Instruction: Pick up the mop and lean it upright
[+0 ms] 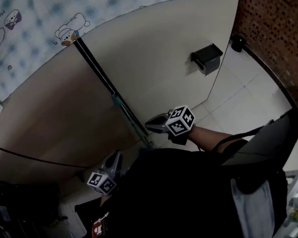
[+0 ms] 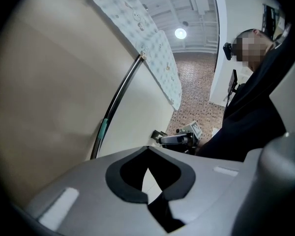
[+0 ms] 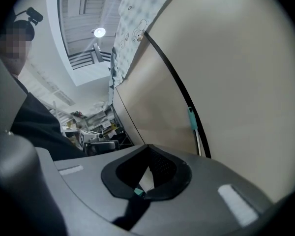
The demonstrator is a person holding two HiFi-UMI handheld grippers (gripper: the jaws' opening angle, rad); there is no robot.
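Facing the leaning mop [image 1: 96, 68], left claw [image 1: 116, 156] and right claw [image 1: 150, 126] are closed, empty (head view shows both).

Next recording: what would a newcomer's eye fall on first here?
A long dark mop handle with a teal collar leans up the beige wall, its top meeting a cartoon-printed cloth. Below it, the left gripper and right gripper hover shut and empty.
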